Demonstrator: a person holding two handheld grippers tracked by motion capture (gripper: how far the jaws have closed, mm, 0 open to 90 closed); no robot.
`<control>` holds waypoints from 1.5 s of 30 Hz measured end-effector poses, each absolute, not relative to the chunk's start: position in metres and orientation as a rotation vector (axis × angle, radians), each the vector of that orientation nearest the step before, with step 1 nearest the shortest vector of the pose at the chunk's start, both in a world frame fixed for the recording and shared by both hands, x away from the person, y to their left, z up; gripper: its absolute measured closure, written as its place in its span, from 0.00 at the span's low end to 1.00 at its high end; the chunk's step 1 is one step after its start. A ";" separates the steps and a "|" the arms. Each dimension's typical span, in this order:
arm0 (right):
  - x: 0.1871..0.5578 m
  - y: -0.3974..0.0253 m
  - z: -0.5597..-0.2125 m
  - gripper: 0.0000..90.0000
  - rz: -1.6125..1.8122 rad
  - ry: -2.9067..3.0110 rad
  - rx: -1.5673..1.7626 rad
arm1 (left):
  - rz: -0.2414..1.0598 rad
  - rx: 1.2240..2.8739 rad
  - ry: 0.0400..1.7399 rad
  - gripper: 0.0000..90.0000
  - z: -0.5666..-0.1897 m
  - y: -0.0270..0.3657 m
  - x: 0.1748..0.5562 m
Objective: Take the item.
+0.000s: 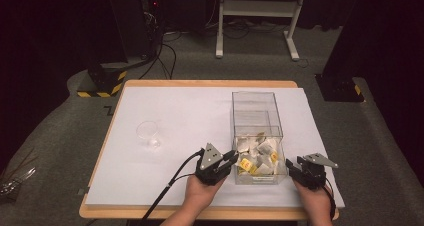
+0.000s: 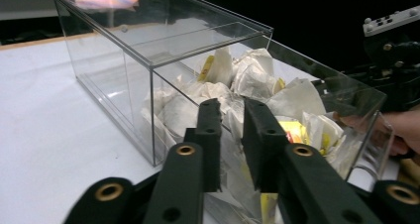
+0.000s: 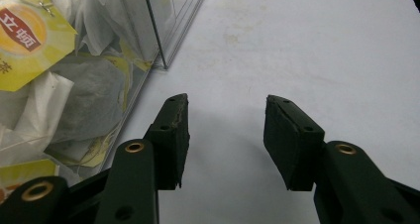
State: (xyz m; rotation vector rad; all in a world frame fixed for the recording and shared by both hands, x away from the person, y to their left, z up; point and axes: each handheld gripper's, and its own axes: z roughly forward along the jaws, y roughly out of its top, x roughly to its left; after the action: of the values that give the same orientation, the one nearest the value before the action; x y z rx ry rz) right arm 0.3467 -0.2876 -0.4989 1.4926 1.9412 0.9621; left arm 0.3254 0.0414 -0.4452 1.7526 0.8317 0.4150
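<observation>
Reaching left tool, jaws narrow and empty, over clear box rim toward tea bags at its near end; right tool wide, beside box on desk, probably to brace.

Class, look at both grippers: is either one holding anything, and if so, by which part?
Nothing is held. The right gripper stands open over bare table beside the clear box. The left gripper has a narrow empty gap between its jaws, by the box wall.

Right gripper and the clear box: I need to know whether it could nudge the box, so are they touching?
Apart. In the right gripper view, the open right gripper hangs over bare white table cover, the clear box wall off to its side.
</observation>
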 end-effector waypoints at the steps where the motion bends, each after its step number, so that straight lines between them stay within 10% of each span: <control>1: 0.347 -0.288 -0.499 0.59 0.961 1.942 1.491 | 0.420 1.756 0.830 0.83 -0.445 0.041 0.326; 9: 0.347 -0.287 -0.499 0.59 0.958 1.943 1.493 | 0.395 1.787 0.831 0.81 -0.444 0.035 0.331; 16: 0.347 -0.287 -0.499 0.59 0.956 1.947 1.486 | 0.405 1.795 0.820 0.99 -0.440 0.036 0.332; 45: 0.346 -0.287 -0.499 0.59 0.960 1.945 1.490 | 0.473 1.629 0.667 0.99 -0.376 0.027 0.335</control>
State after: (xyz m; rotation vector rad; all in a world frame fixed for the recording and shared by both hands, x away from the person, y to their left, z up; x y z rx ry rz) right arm 0.3465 -0.2872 -0.4991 1.4904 1.9450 0.9596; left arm 0.3353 0.0268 -0.3755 1.6289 0.6666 0.4734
